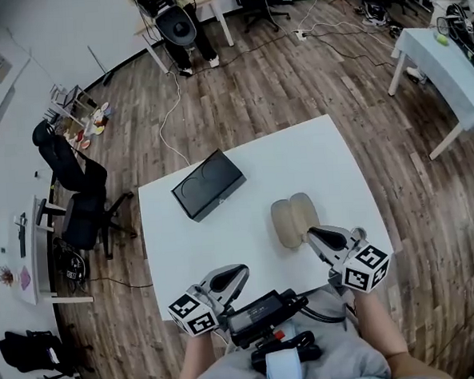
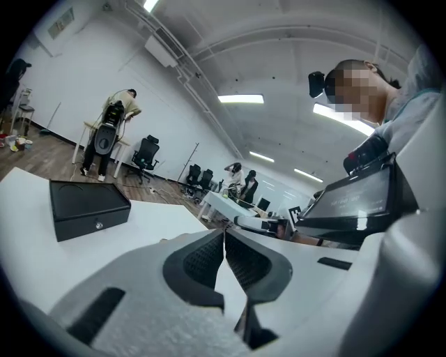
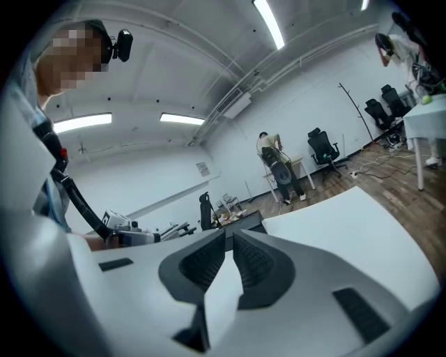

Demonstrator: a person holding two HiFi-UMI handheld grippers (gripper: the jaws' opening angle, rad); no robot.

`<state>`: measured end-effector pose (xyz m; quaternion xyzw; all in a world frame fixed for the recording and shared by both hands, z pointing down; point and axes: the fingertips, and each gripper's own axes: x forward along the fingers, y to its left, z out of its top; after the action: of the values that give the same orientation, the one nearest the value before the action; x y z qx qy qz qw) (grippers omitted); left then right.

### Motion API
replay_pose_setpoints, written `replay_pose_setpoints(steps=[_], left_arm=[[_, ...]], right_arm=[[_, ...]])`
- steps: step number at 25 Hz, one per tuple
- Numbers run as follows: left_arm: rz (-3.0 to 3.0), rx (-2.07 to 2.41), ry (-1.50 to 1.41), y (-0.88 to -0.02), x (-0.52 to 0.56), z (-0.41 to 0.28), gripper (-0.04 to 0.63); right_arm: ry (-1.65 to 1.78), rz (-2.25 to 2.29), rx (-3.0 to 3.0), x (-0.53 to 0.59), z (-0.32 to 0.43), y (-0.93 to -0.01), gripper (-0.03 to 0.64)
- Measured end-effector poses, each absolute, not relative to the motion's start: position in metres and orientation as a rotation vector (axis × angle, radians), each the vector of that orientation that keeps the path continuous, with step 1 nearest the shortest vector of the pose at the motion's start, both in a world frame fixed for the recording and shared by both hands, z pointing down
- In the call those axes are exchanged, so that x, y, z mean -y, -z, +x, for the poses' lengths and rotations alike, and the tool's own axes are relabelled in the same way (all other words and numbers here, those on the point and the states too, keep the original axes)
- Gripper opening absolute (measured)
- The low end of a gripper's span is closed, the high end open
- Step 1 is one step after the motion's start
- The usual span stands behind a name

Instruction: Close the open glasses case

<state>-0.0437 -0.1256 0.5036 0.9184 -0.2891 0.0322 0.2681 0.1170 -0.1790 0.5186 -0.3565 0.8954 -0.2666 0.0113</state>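
Closest to me is the black unit (image 1: 264,311) strapped at the chest, with a forearm on either side of it. Just past it, at the near edge of the white table (image 1: 323,163), is the left gripper (image 1: 240,271). In its own view the left gripper (image 2: 224,233) has its jaws pressed together with nothing between them. Over on my right, the right gripper (image 1: 310,235) reaches further onto the tabletop. Its own view shows the right gripper (image 3: 228,237) with its jaws closed as well, gripping nothing.

The case (image 1: 293,220) lies open on the table, its two beige halves spread side by side. It sits just beyond the right gripper's tip. The tip is at the case's near edge, but I cannot tell whether it touches.

Further back and to the left sits a black box (image 1: 209,184), lid down, beyond the left gripper and well apart from the case. The left gripper view shows the box (image 2: 87,207) on the tabletop too.

Off the table, a dark office chair (image 1: 77,194) stands at the left on the wood floor. A white cable (image 1: 169,121) trails across the boards, and a second white table (image 1: 446,68) stands at the upper right. A person (image 2: 117,111) stands at a desk at the far wall.
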Motion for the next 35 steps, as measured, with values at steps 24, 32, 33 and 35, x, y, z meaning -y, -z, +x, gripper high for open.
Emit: replay_pose_setpoints(steps=[24,32,33,35], left_arm=[[2.393,1.005,0.068,-0.482,0.167,-0.174,0.020],[2.456,0.831,0.014,-0.486,0.169,-0.127,0.020],[2.461,0.821,0.014,-0.486,0.169,-0.123,0.020],[2.463,0.803,0.018,-0.488,0.168,-0.117,0.020]], right_arm=[[0.998,-1.406,-2.815,0.221,0.107,-0.546,0.107],[1.143,-1.720,-2.765,0.213,0.141,-0.597,0.140],[1.152,-1.744,-2.757,0.213,0.145,-0.601,0.141],[1.162,-1.777,-2.754,0.212,0.149,-0.608,0.141]])
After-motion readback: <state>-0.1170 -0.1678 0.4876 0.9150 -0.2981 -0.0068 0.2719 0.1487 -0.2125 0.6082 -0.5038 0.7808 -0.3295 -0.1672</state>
